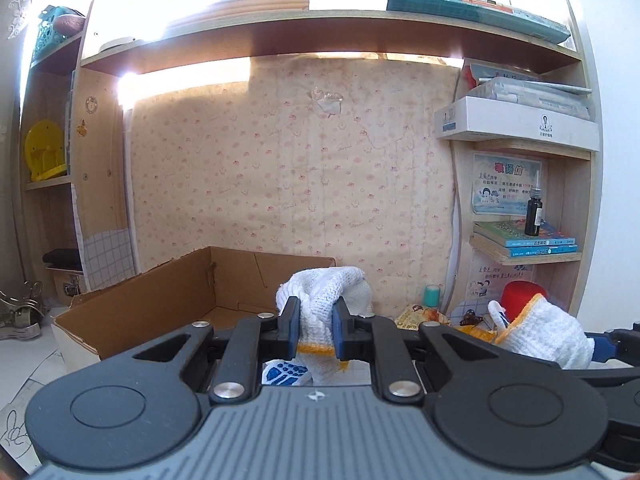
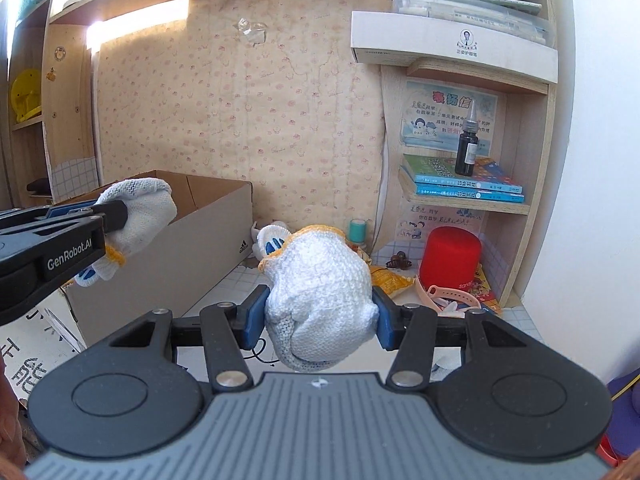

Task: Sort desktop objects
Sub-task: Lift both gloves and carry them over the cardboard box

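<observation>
My left gripper [image 1: 316, 330] is shut on a white knit glove [image 1: 324, 300] with a yellow cuff and blue grip dots, held up in front of the open cardboard box [image 1: 160, 300]. In the right wrist view that left gripper [image 2: 116, 216] and its glove [image 2: 140, 212] hang at the left, above the box [image 2: 192, 248]. My right gripper [image 2: 320, 316] is shut on a second white glove [image 2: 320, 288], bunched between the blue pads [image 2: 254, 316]. This second glove [image 1: 540, 336] shows at the right in the left wrist view.
A red cylinder [image 2: 450, 258], a teal roll [image 2: 356, 230], a yellow snack bag [image 2: 390, 278], a brown hair clip [image 2: 398, 260] and a pink strap [image 2: 448, 300] lie on the tiled desk [image 2: 240, 280] by the right shelf unit. Blue books [image 2: 464, 184] and a dark dropper bottle [image 2: 466, 152] sit on a shelf.
</observation>
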`<control>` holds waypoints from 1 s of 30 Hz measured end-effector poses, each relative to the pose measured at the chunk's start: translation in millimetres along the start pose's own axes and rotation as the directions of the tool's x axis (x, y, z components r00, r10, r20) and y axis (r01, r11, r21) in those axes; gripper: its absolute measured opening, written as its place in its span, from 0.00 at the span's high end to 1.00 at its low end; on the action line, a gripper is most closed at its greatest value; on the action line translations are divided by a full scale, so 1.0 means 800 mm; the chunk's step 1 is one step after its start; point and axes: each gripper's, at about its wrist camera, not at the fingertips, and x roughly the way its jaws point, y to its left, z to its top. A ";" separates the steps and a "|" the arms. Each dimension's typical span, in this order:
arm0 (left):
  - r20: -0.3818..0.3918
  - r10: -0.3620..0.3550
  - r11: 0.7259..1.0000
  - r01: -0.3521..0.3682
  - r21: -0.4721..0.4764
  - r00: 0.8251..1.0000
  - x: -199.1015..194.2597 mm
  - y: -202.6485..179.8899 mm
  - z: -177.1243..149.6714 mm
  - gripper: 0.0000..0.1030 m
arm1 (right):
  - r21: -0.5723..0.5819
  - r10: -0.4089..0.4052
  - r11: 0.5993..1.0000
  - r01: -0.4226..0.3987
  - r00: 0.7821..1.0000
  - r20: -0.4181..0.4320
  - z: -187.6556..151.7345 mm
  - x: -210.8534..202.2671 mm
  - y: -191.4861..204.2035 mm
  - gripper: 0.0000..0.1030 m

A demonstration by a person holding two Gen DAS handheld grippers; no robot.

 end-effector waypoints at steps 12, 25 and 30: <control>0.052 0.048 0.999 -0.047 -0.009 0.997 -0.020 0.031 0.023 0.84 | -0.042 0.040 0.998 -0.038 0.998 0.041 0.027 -0.013 0.035 0.49; 0.042 0.096 0.995 -0.094 -0.032 0.995 -0.012 0.071 0.026 0.84 | -0.085 0.090 0.993 -0.086 0.995 0.040 0.044 -0.001 0.077 0.49; 0.032 0.113 0.993 -0.111 -0.037 0.993 -0.005 0.084 0.025 0.84 | -0.096 0.105 0.990 -0.101 0.994 0.040 0.049 0.005 0.090 0.49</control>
